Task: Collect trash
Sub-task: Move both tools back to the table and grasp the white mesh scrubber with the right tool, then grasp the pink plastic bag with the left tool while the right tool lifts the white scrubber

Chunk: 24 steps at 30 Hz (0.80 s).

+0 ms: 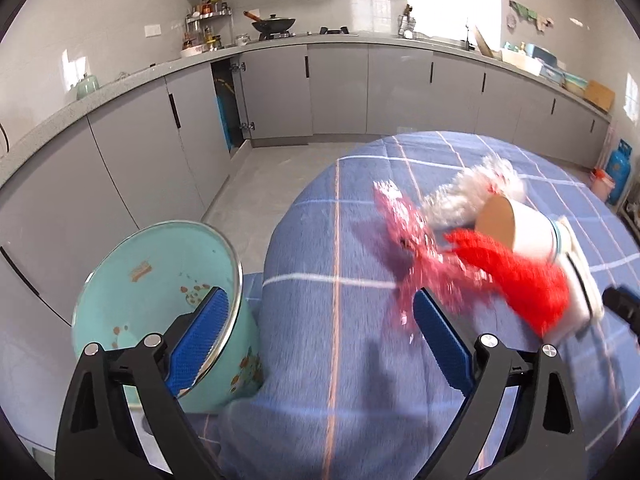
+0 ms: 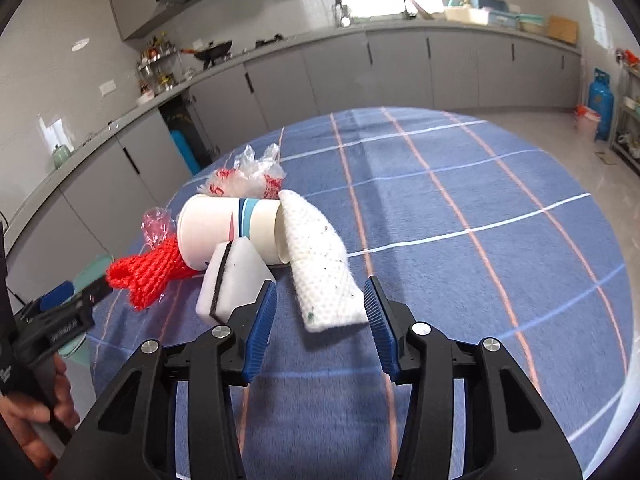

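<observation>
The trash sits in one loose heap on the blue checked cloth of the desk (image 2: 460, 208), toward the left of the right wrist view. That placement suits the job: the heap lies near the desk edge beside the teal waste bin (image 1: 160, 264), which stands on the floor at the lower left of the left wrist view, mouth up, so each piece needs only a short carry.

The paper cup (image 2: 228, 228) lies on its side, long axis running left to right across the frame, its base toward the left. A red mesh net (image 2: 148, 276) trails off its left end, pointing to the lower left. A white sponge with a dark strip (image 2: 236, 284) leans against the cup, and a white foam net sleeve (image 2: 320, 264) runs from the cup's rim down toward the lower centre. Crumpled clear plastic wrappers (image 2: 248, 176) lie behind.

The right gripper (image 2: 320, 320) hovers with jaws wide apart, holding nothing, straddling the sleeve's near end, probably lined up for it. The left gripper (image 1: 320, 332) is likewise wide open and empty, between bin and heap.
</observation>
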Each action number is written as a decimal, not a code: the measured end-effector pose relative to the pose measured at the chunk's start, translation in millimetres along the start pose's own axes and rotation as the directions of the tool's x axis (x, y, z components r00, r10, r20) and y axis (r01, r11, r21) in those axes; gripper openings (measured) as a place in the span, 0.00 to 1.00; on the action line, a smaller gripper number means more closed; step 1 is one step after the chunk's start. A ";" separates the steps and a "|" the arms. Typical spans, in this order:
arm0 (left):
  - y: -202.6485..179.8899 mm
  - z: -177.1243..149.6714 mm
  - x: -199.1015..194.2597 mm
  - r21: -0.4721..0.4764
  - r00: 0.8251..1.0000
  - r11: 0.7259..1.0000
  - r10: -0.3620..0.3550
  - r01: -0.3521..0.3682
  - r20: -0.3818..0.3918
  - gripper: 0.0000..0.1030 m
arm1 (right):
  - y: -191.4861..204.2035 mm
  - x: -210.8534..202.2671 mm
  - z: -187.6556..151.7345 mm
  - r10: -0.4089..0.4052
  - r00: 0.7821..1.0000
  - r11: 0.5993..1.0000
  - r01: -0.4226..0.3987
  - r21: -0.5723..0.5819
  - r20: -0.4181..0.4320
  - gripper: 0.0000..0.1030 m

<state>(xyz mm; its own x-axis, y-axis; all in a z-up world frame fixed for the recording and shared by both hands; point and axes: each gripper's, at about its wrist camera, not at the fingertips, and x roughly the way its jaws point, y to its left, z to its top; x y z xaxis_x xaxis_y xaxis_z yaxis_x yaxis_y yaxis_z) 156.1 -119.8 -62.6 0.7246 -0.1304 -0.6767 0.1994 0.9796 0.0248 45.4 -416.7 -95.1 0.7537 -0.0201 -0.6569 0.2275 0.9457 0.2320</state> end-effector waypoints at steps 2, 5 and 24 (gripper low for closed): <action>-3.3 5.6 5.2 -0.011 1.000 1.000 -0.018 0.018 -0.004 0.89 | 1.8 9.2 2.7 -0.003 1.000 1.000 0.002 -0.018 -0.025 0.45; -12.2 9.4 12.7 -0.001 0.999 0.999 -0.036 0.036 -0.006 0.88 | 2.2 20.3 3.9 -0.005 0.999 0.999 0.003 -0.035 -0.050 0.44; -48.4 12.3 54.0 0.006 0.962 0.974 -0.222 0.226 -0.161 0.39 | -5.2 28.0 -2.8 0.037 0.993 0.999 -0.036 0.014 -0.112 0.20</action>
<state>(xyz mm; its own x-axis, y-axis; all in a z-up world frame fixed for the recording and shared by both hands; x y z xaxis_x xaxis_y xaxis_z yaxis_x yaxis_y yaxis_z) 193.7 -176.1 -91.3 0.5461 -0.3184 -0.7749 0.3617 0.9239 -0.1247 63.6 -421.2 -116.6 0.6878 0.0514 -0.7241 0.2091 0.9412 0.2655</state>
